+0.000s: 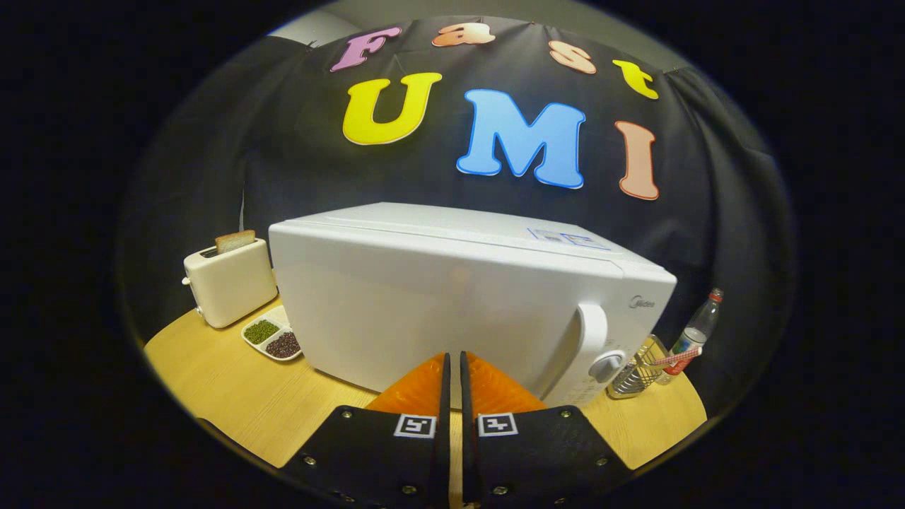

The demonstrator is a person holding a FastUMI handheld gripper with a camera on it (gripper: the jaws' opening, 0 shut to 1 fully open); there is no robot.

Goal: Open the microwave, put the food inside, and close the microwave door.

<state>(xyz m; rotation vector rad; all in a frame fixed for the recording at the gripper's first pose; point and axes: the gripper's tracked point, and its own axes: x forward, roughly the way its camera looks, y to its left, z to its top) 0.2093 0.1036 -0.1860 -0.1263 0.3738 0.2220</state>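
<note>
Hand-held gripper point(452, 364), fingers clenched together with nothing between them, tips close to the shut door of the white microwave point(438, 304) on the wooden desk point(233, 396). Door handle point(592, 332) just right of the fingers. Beyond, left: divided dish point(272, 338) (two dark fillings) and toaster point(230, 283) holding bread point(235, 241); right: wire holder point(638, 371), bottle point(696, 332).

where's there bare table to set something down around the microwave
The widest bare table lies left of the claw, in front of the toaster and divided dish. A smaller patch sits right of the claw, before the wire rack and bottle. The microwave, door shut, fills the middle; the claw's fingers are nearly closed, holding nothing.
</note>
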